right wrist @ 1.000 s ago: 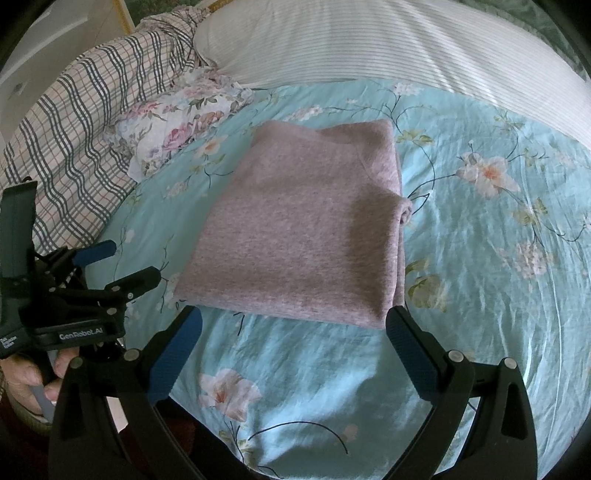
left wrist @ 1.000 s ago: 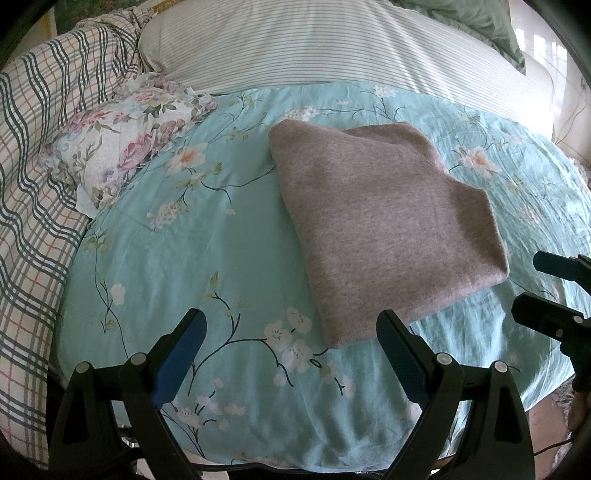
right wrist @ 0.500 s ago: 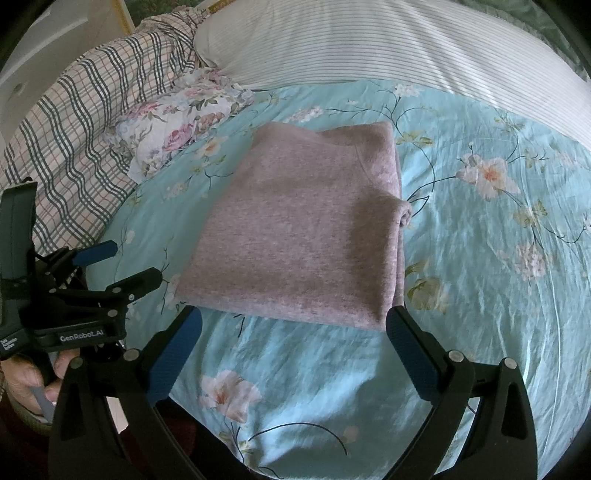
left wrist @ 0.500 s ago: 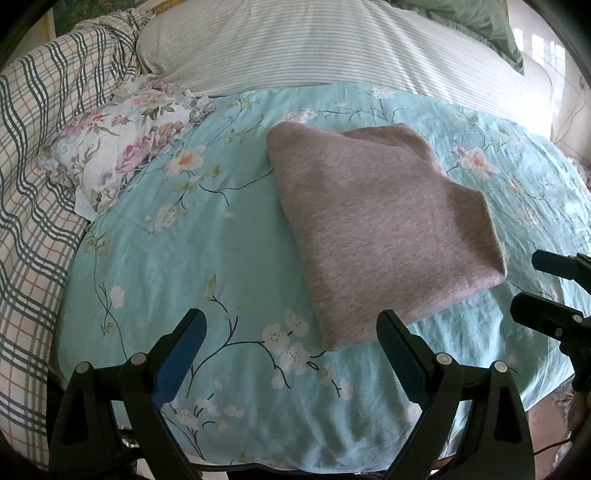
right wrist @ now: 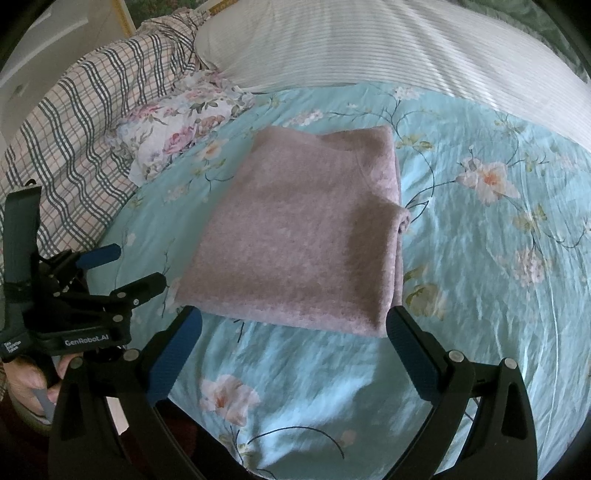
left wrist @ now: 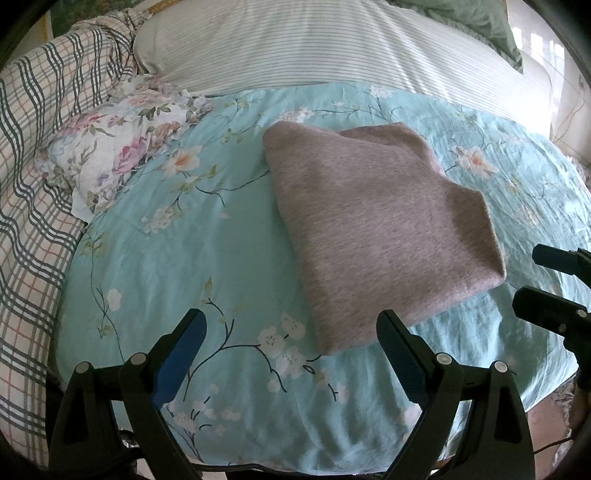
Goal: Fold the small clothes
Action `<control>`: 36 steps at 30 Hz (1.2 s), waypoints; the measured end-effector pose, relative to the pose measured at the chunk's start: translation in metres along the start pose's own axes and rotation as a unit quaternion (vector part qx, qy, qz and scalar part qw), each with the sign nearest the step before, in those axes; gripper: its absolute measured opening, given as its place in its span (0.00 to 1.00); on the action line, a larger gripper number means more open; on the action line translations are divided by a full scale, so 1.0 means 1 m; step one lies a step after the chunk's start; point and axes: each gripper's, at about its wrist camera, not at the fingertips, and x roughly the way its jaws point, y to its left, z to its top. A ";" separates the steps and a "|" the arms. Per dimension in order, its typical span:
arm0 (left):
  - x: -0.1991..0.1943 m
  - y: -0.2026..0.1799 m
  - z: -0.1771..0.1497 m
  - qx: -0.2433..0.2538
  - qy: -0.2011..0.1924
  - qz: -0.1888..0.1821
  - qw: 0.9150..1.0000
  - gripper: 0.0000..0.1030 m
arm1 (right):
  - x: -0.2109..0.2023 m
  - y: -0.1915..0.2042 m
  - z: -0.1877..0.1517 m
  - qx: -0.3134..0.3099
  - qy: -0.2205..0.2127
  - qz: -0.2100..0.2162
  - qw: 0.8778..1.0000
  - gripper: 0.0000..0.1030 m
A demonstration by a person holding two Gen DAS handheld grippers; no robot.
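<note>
Both tongs gape wide and hold nothing — left gripper (left wrist: 290,326) and right gripper (right wrist: 293,325) hang just short of the near edge of the folded mauve garment (right wrist: 303,236). It lies flat on the teal floral sheet (left wrist: 166,258) — a crumpled rose-print cloth (left wrist: 122,147) sits beside it, apart.

A home bedroom, shown by the bed that fills both views; a turquoise floral sheet (left wrist: 192,258) spreads just ahead of the tongs; beyond it lies a white striped pillow (left wrist: 314,48) with a green one (left wrist: 476,22) at far right; a checked quilt (left wrist: 33,155) and a rose-print cloth (left wrist: 118,147) bunch up at far left.
</note>
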 end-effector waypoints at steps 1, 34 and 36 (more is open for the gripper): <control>0.000 0.000 0.001 0.001 0.000 0.000 1.000 0.91 | 0.000 0.001 0.000 -0.001 0.000 0.001 1.000 0.97; 0.014 0.005 0.030 -0.006 -0.011 0.021 1.000 0.91 | 0.021 -0.023 0.027 -0.003 0.016 0.010 1.000 0.97; 0.015 0.003 0.030 -0.005 -0.011 0.023 1.000 0.91 | 0.022 -0.023 0.027 -0.001 0.017 0.014 1.000 0.97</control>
